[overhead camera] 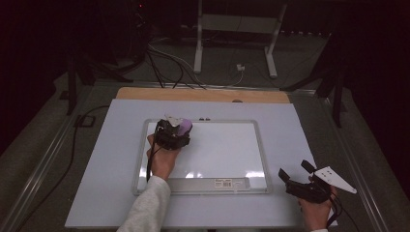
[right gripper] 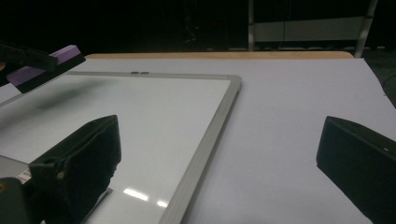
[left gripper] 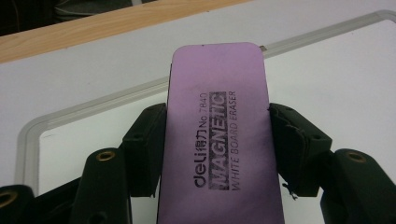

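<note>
My table (overhead camera: 96, 193): pale top, wooden strip (overhead camera: 203, 94) along its far edge. One whiteboard (overhead camera: 227, 150), silver-framed, lies flat on it at the frame's centre.

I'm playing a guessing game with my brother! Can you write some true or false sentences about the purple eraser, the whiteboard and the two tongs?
1. The left tongs are squeezing a purple eraser. True.
2. The eraser says MAGNETIC on it. True.
3. The right tongs are holding a marker. False: they are open with nothing between them, beside the whiteboard.
4. The whiteboard is covered in drawings. False: its surface looks blank and white.
5. The eraser is near the far left corner of the whiteboard. True.
6. The whiteboard has a red frame. False: the frame is light grey.
</note>
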Motion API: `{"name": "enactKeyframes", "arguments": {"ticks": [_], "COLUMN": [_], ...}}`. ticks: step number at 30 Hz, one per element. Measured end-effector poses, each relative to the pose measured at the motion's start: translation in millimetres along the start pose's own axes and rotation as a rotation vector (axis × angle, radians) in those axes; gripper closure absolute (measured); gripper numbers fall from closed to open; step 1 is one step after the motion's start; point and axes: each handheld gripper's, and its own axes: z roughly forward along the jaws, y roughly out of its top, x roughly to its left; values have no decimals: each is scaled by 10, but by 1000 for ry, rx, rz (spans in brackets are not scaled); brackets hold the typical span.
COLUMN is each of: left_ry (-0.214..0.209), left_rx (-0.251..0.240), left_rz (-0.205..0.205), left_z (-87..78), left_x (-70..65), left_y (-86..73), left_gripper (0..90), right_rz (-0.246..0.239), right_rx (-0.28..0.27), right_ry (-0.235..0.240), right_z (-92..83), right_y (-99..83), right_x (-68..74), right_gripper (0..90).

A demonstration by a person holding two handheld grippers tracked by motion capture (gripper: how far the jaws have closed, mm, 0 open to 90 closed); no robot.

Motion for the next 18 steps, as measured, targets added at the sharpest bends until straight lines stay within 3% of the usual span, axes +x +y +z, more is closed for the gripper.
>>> {"name": "enactKeyframes", "arguments": {"ticks": [8,18], "left_ry": [19,80], "left_rx": [-9,9], "left_rz": [-27,-59], "left_z": [-45,-27], "left_x": [112,307], "left_y": [-26,-88], "left_gripper": [413,413], "right_rz": [-1,0], "right_rx": [-2,1], "right_ry": [2,3], "right_z": [-4,-3], "right_y": [1,-1], "right_x": [5,8], "right_gripper": [4,4]}}
